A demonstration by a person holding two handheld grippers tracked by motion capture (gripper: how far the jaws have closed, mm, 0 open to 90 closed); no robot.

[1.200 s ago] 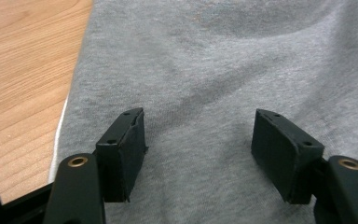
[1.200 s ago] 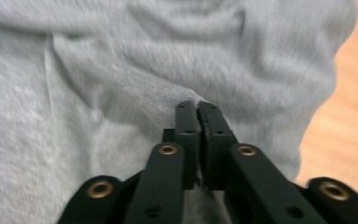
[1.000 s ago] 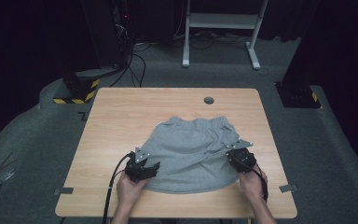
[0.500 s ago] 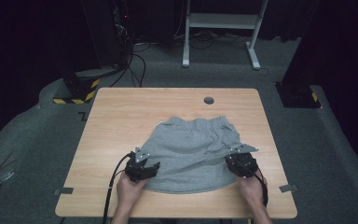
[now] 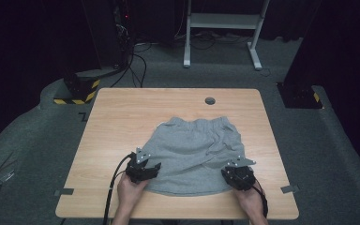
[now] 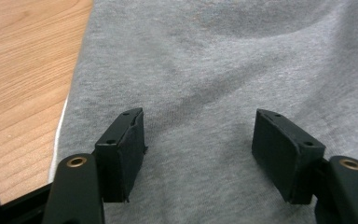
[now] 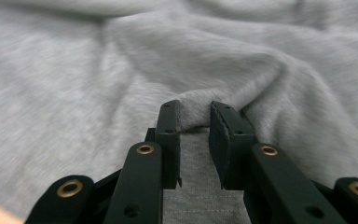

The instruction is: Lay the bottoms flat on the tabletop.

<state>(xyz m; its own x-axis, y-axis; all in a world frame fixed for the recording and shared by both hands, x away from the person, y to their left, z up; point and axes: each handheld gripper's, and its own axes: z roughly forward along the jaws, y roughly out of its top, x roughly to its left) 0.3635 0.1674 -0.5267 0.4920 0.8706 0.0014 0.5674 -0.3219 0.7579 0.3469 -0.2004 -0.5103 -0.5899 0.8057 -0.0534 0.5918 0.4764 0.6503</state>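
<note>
On the left, the left hand-held gripper [image 5: 144, 169] rests at the near left corner of the grey shorts [image 5: 194, 154], its jaws spread wide over flat cloth and pinching nothing, as its own view shows [image 6: 198, 154]. The shorts lie on the wooden tabletop [image 5: 117, 126], a little right of centre, waistband toward the far edge and hem toward the person, mostly spread but creased and bunched along the right side. To the right, the right hand-held gripper [image 5: 238, 177] sits at the near right corner; its jaws stand close together with a raised ridge of grey cloth between them [image 7: 193, 128], and whether the pads truly press it I cannot tell. I judge the work to be flattening or folding the shorts, and it looks early: no fold is made. Against a second ago, the right gripper has drawn back toward the near edge, its jaws have just been opening a little, and the right corner lies less stretched; the left has not moved.
</note>
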